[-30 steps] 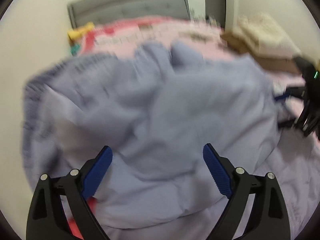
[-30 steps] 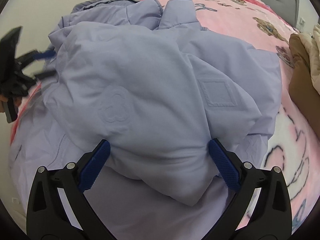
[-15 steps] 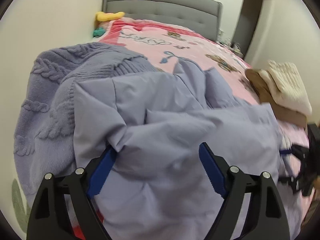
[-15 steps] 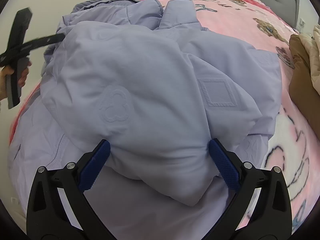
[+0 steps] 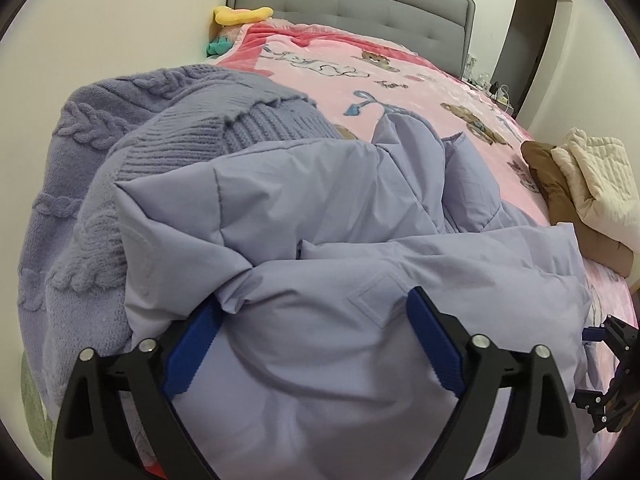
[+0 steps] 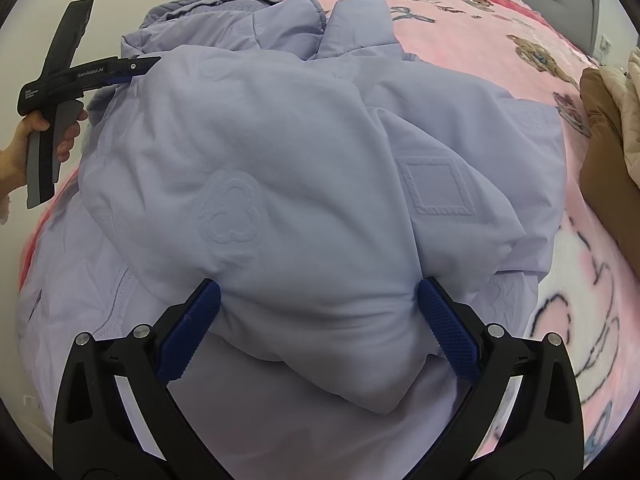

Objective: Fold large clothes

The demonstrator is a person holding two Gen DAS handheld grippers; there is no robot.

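1. My left gripper (image 5: pixel 312 320) has its jaws opening, spread wide over a puffy fold of the lilac jacket (image 5: pixel 340 248); the pads do not press it.
2. My right gripper (image 6: pixel 318 300) stands wide too, its blue pads (image 6: pixel 448 332) flanking a bulge of the same jacket, which fills the gap without being pinched.
3. The jacket lies bunched on the pink blanket (image 5: pixel 420 76), against a purple knit sweater (image 5: pixel 120 136).
4. Folded brown and cream blankets (image 5: pixel 592 184) sit near the bed's far edge.
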